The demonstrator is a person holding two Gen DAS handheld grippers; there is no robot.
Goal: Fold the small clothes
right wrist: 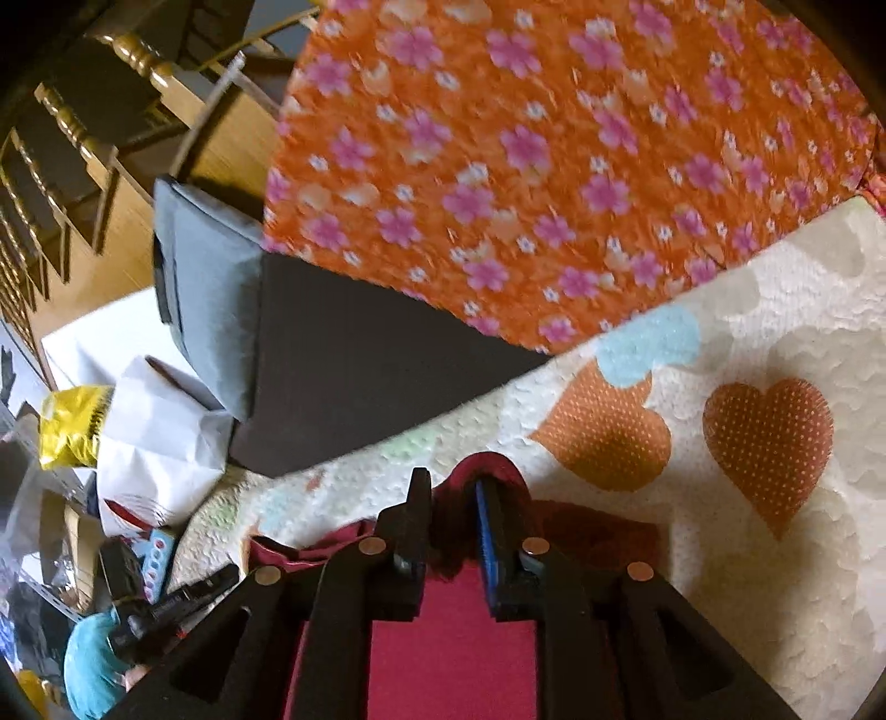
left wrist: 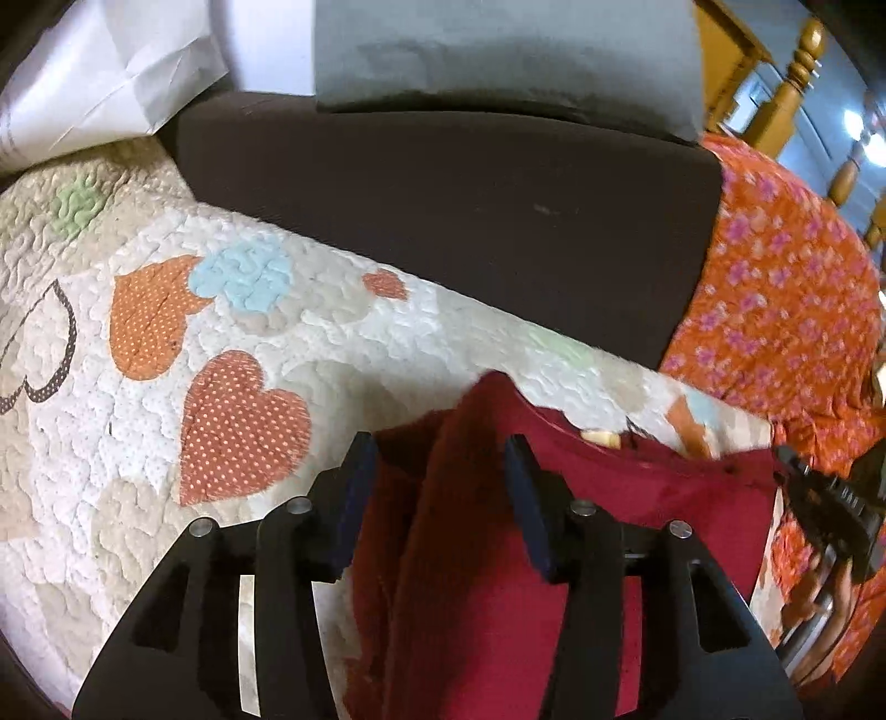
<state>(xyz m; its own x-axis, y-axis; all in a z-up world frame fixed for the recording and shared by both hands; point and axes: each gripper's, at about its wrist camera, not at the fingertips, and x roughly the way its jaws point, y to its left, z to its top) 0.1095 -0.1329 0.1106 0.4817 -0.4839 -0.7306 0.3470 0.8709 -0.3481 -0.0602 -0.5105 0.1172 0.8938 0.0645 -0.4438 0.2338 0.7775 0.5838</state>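
Observation:
A dark red garment (left wrist: 609, 482) lies bunched on a quilt with heart patches (left wrist: 166, 387). My left gripper (left wrist: 440, 459) is open, its fingers standing on either side of a raised fold of the red cloth. In the right wrist view my right gripper (right wrist: 451, 493) is shut on an edge of the same red garment (right wrist: 454, 637), which hangs down between the fingers over the quilt (right wrist: 775, 554). The right gripper also shows at the right edge of the left wrist view (left wrist: 830, 498).
A dark brown cushion (left wrist: 443, 210) with a grey pillow (left wrist: 498, 50) lies beyond the quilt. An orange flowered cloth (left wrist: 775, 288) lies to the right. White paper bags (left wrist: 99, 72) and wooden furniture (left wrist: 797, 72) stand behind. Clutter (right wrist: 72, 421) sits at the bed's side.

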